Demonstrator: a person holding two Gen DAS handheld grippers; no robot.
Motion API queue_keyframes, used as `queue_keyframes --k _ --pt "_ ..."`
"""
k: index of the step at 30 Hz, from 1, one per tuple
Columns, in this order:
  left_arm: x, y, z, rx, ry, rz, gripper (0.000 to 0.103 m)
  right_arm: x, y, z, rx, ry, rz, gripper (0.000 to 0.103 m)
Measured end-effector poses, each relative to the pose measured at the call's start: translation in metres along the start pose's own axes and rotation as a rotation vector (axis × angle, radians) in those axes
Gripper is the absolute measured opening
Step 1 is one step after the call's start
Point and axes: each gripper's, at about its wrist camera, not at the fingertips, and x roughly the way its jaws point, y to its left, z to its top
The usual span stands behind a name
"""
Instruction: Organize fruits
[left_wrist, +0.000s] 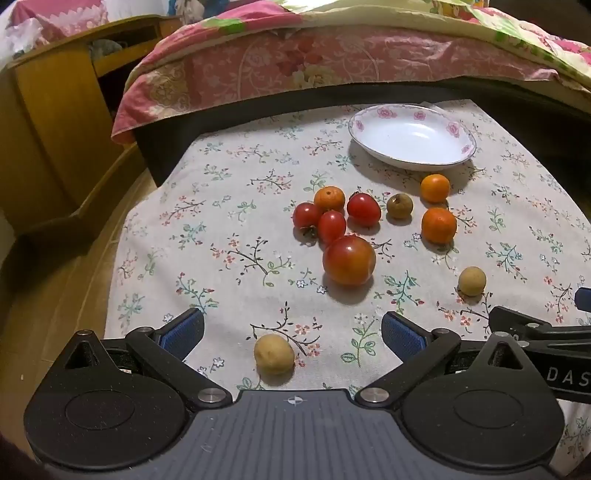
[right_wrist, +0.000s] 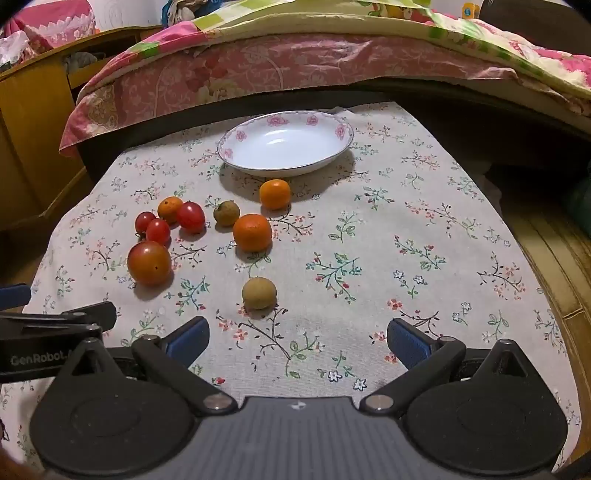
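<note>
A white plate with pink flowers (left_wrist: 460, 127) (right_wrist: 334, 129) stands empty at the far side of a floral cloth (left_wrist: 221, 221). Before it lie several fruits: a large tomato (left_wrist: 349, 260) (right_wrist: 149, 262), three small red tomatoes (left_wrist: 331, 225) (right_wrist: 158, 230), three small oranges (left_wrist: 439, 225) (right_wrist: 252, 232) and three tan longans (left_wrist: 472, 280) (right_wrist: 259, 292). One longan (left_wrist: 274, 353) lies between the fingers of my open left gripper (left_wrist: 291, 332). My right gripper (right_wrist: 297, 338) is open and empty, just short of a longan.
A bed with a pink floral quilt (left_wrist: 295, 62) (right_wrist: 295, 66) runs behind the table. A wooden cabinet (left_wrist: 48, 122) stands at the left. The right gripper shows at the right edge of the left wrist view (left_wrist: 546, 332); the left gripper shows at the left edge of the right wrist view (right_wrist: 55, 332).
</note>
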Motion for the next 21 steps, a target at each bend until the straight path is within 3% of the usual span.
queue_keyframes --k 21 --pt "0.006 -0.006 -0.007 0.003 0.016 -0.002 0.103 0.006 -0.003 -0.002 -0.004 0.021 -0.017 0.102"
